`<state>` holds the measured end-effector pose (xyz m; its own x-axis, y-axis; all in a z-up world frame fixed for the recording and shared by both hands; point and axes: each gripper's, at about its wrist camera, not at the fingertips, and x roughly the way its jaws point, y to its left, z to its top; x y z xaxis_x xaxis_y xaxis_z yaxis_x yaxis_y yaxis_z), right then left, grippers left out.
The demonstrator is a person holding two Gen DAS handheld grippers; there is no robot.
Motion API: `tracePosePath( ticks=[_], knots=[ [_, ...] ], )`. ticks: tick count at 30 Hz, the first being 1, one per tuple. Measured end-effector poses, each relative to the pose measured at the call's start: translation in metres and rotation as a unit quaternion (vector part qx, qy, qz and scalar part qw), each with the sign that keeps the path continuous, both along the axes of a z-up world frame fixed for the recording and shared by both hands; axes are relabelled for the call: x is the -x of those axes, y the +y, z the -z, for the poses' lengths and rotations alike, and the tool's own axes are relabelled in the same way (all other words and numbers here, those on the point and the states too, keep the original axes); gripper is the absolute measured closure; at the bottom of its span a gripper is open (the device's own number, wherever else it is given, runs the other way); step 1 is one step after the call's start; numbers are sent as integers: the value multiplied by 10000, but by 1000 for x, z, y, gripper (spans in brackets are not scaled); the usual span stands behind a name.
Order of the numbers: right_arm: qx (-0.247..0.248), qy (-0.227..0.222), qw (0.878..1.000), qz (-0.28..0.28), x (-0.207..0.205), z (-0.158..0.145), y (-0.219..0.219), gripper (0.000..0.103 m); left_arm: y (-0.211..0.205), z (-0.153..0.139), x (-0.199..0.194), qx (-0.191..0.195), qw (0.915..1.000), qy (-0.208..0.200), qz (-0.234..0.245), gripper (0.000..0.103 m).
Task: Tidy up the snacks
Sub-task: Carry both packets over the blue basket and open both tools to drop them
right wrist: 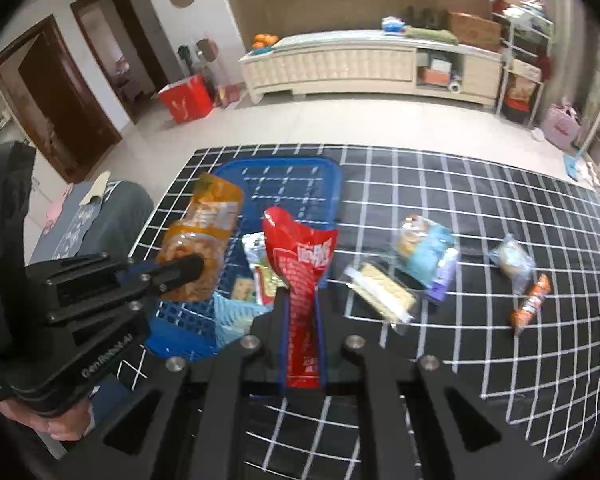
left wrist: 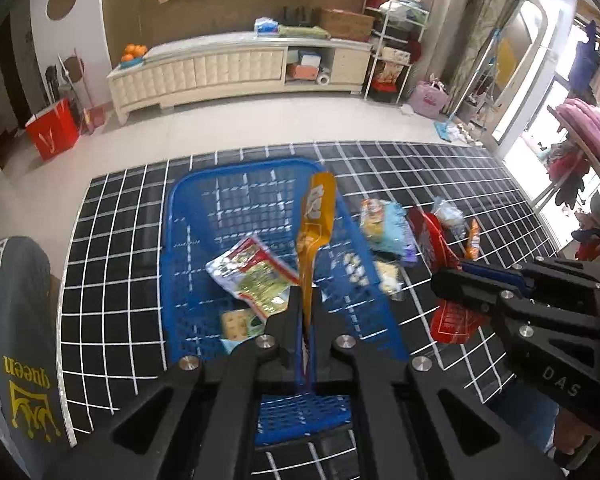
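Note:
A blue plastic basket (left wrist: 188, 216) sits on the black grid mat and also shows in the right wrist view (right wrist: 324, 168). My left gripper (left wrist: 306, 300) is shut on an orange snack pouch (left wrist: 316, 216) and holds it above the basket; the pouch also shows in the right wrist view (right wrist: 204, 240). My right gripper (right wrist: 300, 304) is shut on a red snack packet (right wrist: 300, 256), held beside the basket's right rim; the packet also shows in the left wrist view (left wrist: 432, 236). A green-and-red packet (left wrist: 256, 276) and a cracker pack (left wrist: 236, 324) lie in the basket.
Loose snacks lie on the mat right of the basket: a cracker pack (right wrist: 384, 292), a light-blue bag (right wrist: 424, 252), a clear wrapped biscuit (right wrist: 512, 264) and a small orange bar (right wrist: 530, 304). A dark cushion (left wrist: 24, 320) lies left of the mat. A white cabinet (left wrist: 236, 72) stands behind.

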<state>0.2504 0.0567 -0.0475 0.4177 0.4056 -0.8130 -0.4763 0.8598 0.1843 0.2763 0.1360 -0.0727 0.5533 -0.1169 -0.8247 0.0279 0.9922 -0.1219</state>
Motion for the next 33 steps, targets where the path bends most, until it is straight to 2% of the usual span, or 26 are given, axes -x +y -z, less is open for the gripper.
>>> tracePosePath(
  ticks=[7,10,15,16,18,19,30,33],
  knots=[
    [181,179,9992,-298,-22,21,43,88,26,29,-23,136,9994,316,47,102],
    [270,241,9988,-334,-26,31,49,88,38,41,-34,235,9984,512,64,102],
    [298,390,9984,-278,-32,43,52,88,44,49,-40,212,9980,582,92,101],
    [310,408,9983,-273,-33,43,52,88,45,48,-40,252,9980,562,112,97],
    [334,431,9982,-259,-33,45,52,89,47,47,-39,268,9983,507,133,74],
    [340,436,9981,-260,-34,45,53,89,46,46,-39,223,9986,466,135,70],
    [507,362,9977,-272,-34,44,60,88,59,46,-31,223,9986,468,-53,69],
    [575,426,9969,-323,-37,49,63,88,64,45,-28,403,9980,485,-46,69]
  ],
)
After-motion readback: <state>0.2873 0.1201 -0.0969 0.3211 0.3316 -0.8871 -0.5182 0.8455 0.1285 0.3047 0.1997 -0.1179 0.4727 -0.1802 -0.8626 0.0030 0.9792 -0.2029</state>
